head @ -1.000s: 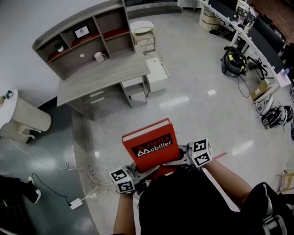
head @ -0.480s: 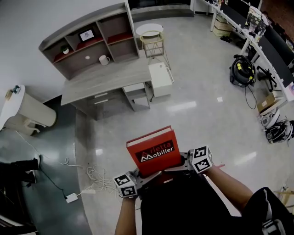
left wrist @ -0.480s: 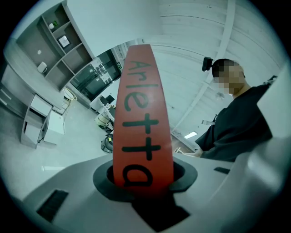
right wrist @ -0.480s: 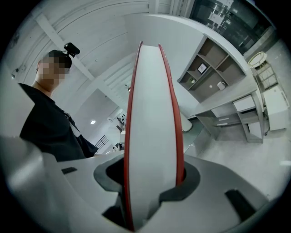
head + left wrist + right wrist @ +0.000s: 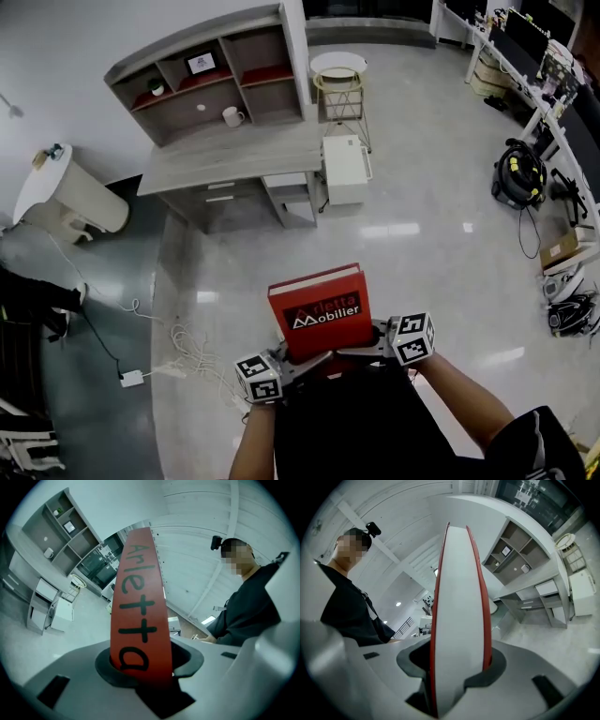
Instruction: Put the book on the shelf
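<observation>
A thick red book with white and black lettering is held flat in front of me, above the floor. My left gripper is shut on its spine side; the red spine fills the space between the jaws. The right gripper is shut on the opposite side, where the white page edge runs between the red covers. The grey shelf unit stands on a desk against the far wall, well ahead of the book. A mug and a small frame sit in its compartments.
Beside the desk stand a white drawer cabinet and a round wire side table. A white cable with a power adapter trails over the floor at the left. A round white stand is at far left, a vacuum cleaner at right.
The desk and shelf have shifted right and slightly down in the head view as I carry the book across the floor. Both grippers keep the same hold on it.
</observation>
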`<state>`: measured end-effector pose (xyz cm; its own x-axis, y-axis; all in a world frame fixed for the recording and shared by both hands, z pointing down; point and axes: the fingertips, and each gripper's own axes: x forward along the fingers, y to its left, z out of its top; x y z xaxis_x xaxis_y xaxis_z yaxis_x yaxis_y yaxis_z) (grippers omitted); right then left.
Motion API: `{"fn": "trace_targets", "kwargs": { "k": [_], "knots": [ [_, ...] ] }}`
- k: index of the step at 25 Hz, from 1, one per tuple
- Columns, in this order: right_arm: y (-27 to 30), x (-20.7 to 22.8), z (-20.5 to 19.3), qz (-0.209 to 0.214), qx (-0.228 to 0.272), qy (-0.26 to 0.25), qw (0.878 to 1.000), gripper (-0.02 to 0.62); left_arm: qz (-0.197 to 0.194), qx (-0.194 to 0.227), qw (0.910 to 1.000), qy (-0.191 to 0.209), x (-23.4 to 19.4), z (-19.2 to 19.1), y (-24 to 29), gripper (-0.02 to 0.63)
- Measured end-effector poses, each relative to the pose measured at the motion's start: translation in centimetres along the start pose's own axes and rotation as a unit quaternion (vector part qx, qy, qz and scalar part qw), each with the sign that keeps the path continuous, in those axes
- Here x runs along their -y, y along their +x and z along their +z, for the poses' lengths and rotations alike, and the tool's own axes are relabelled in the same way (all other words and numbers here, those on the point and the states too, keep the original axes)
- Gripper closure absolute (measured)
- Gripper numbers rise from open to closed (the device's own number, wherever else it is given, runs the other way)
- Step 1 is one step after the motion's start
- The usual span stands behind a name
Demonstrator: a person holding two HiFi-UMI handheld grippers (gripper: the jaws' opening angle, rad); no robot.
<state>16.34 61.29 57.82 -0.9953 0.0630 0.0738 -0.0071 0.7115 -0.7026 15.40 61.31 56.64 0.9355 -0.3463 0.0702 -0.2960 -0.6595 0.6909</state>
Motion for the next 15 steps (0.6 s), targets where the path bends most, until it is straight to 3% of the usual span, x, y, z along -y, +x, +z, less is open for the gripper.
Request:
{"fn": "trace_targets", "kwargs": {
  "k": [7,15],
  "knots": [
    [0.5,3.2,2.6,0.004,-0.007,-0.002,1.0,0.414,0.014,0.005,0.9999,0.002,-3.2,2.3,0.6,0.443],
    [5.7,10.0,8.4,-0.009,-0.022,-0.001,1.0,0.411,0.017,0.02,0.9996,-0.005,-11.2,8.5,-1.8,0.442]
  ]
}}
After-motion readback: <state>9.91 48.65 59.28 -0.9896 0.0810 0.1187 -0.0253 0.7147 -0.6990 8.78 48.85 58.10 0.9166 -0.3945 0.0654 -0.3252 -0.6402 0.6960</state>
